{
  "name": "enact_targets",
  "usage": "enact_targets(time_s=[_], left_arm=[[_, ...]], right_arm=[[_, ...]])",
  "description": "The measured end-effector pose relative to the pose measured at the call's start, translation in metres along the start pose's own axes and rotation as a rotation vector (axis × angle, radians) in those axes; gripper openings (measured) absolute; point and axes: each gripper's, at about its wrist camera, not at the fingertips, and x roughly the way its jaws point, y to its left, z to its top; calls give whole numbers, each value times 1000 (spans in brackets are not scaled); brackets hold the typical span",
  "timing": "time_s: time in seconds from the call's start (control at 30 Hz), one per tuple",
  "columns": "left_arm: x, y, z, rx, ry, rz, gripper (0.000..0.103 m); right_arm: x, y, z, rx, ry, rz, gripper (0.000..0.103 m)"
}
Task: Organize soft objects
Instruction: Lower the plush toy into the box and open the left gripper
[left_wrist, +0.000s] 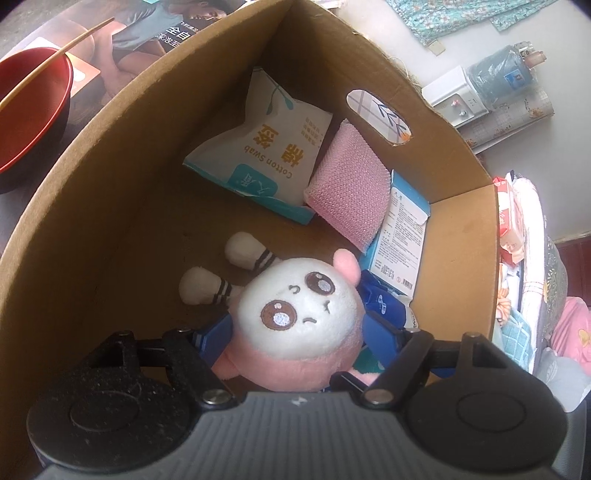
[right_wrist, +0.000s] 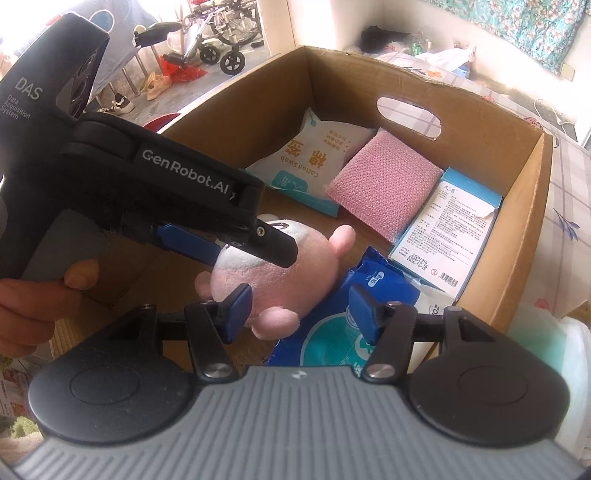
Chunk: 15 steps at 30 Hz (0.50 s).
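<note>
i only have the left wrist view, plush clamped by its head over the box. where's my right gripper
Observer: The right gripper hovers over the near part of the cardboard box, jaws open, just behind the plush toy.
Operator: anything between its jaws
Observer: One pink plush limb pokes in between them, unclamped.
Operator: whats under it
Observer: A blue wipes pack, mostly hidden in your view, lies right below.

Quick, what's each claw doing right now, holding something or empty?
Left claw: closed on the plush toy's head, inside the cardboard box.
Right claw: open, holding nothing.
</note>
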Motion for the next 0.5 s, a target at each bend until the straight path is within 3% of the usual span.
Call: enact_targets(time_s=[0.33,0.5], left_arm=[[-44,-45,-17,153,-158,1,81],[-48,-105,-33,315,-196,-43,83]], right_arm=[[-70,-33,-30,136,-157,49,59],[-122,-67,-65,225,-274,-20,62]])
